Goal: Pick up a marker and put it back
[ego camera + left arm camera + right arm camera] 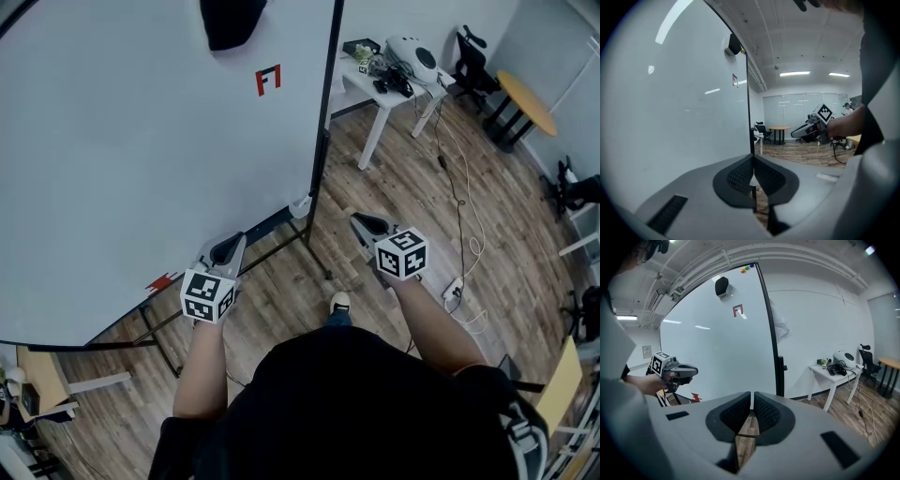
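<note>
The jaws of the left gripper were closed, those of the right gripper slightly apart; both were empty. The probable marker, a small red item lying along the whiteboard ledge, sat nearest the left gripper, to its left.

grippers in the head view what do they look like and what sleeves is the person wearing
The left gripper and right gripper match: grey wedge-shaped bodies, dark textured inner faces, each carrying a white cube with black square markers. No cables show. The person wears a black short-sleeved top.
</note>
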Motion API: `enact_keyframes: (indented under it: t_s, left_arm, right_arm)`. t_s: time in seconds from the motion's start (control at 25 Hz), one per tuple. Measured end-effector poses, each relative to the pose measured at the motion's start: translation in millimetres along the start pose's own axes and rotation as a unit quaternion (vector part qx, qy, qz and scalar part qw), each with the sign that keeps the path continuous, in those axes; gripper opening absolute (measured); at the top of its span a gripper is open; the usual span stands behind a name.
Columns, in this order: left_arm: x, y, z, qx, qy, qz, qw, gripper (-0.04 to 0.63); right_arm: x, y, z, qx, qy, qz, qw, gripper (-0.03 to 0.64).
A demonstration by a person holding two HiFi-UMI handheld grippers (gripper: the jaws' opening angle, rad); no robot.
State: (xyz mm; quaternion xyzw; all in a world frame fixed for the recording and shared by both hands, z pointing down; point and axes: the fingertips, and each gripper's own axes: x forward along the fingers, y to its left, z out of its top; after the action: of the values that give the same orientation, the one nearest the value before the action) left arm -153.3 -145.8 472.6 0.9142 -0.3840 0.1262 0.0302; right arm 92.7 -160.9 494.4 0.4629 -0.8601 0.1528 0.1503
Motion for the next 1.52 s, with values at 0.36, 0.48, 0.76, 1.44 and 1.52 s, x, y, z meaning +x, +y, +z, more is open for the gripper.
enact_keyframes:
  t_s: [0.36,0.48,0.76,1.44,1.52]
  left_arm:
    - [25,5,12,-0.002,0.007,0.024,0.9997,0.012]
    - [33,8,13,-0.006,0.01,0.032,0.9994,0.012]
    - [50,15,6,-0.019,0.023,0.044,0.9986,0.012]
    - [75,34,-8,-0.042,0.051,0.075,0.995,0.012]
    - [76,36,-11,-0.046,0.055,0.078,0.9943,0.012]
  right_arm:
    - [31,-32,10,-0.001,0.005,0.029,1.0,0.028]
    - [44,-42,12,-0.001,0.01,0.038,0.999,0.032]
    - [77,-59,8,-0.005,0.026,0.06,0.998,0.048]
    - [146,-83,-17,-0.002,0.073,0.102,0.992,0.086]
    - [153,-83,-21,-0.002,0.08,0.109,0.991,0.087]
